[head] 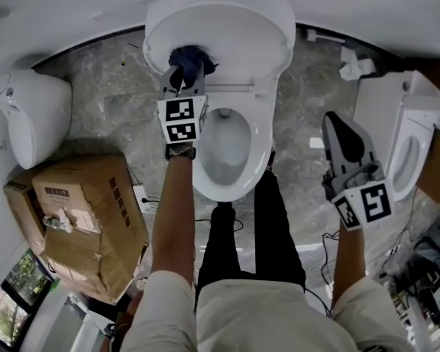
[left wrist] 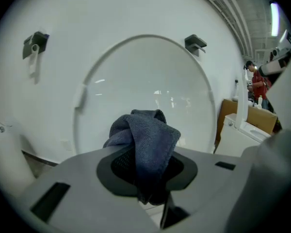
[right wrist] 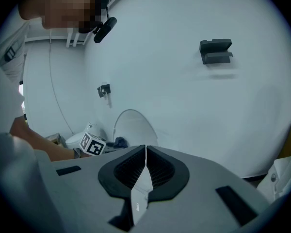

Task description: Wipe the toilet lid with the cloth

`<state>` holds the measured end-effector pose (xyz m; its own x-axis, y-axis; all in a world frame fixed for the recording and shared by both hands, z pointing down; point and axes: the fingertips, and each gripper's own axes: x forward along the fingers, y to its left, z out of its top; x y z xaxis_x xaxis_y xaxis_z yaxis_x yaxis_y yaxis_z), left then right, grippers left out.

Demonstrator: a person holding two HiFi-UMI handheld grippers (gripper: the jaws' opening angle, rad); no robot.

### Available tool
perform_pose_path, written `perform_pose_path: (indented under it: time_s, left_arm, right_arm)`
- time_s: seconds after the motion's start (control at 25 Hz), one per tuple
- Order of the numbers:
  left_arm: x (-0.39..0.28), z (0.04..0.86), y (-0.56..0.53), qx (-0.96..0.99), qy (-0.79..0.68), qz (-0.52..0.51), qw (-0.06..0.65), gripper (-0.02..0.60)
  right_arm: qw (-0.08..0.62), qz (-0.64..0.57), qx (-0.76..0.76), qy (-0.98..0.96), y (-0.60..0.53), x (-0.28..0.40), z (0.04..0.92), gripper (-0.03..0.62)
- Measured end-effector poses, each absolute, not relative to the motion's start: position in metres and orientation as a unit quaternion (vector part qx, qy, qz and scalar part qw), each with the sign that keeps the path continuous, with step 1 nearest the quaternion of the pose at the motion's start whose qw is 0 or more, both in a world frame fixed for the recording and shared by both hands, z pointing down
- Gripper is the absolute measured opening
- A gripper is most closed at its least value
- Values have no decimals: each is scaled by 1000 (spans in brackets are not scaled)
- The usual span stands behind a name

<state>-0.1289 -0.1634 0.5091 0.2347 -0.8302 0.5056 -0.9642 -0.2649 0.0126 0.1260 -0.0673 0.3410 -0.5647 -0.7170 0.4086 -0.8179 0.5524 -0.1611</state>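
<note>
Blue cloth (left wrist: 146,136), clamped lengthwise in the left gripper (head: 184,79), points at the upright lid (left wrist: 145,67); right gripper (right wrist: 145,152) closed, empty.

Workshop-like test room, open toilet (head: 231,156) between two other toilets (head: 33,119), grey stone floor (head: 106,79), worn cardboard boxes (head: 88,218).

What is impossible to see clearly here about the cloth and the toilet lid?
- Left gripper view: the cloth hides the pads of the left claw and any contact with the lid.
- Head view: the left claw covers the cloth's lower part; print on the cardboard box is too small.
</note>
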Motion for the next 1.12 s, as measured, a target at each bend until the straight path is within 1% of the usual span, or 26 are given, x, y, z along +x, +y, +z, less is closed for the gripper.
perform_pose_path:
  time_s: [0.12,0.24,0.36,0.52,0.6,0.72,0.8,1.12]
  left_arm:
    - [-173,504,-161,747,-612,203,161,86]
    - [-198,503,-157,738,-623,211,154,86]
    - [-202,511,-155,736,-621,221,155,86]
    - [-197,531,-159,722,-634,191,198,86]
    - [-191,535,-162,715,-644,179,206,86]
    - [-156,545,-163,737,-615,203,192,86]
    - [-118,549,-166,759,-587,215,182,86]
    - [46,562,-160,840,-472,199,178,87]
  right_arm:
    - [149,168,431,-874,-66,111,343,29]
    - [149,167,425,-877,-65,102,344,29]
    - [150,169,425,-877,-64,100,347,31]
    - [146,177,432,-872,-64,105,353,29]
    - [143,184,439,-868,-66,112,359,29]
    - [146,194,445,-862,-68,121,374,30]
    - [151,196,446,-860,-68,125,382,30]
    - [161,196,450,-856,-68,145,392,29]
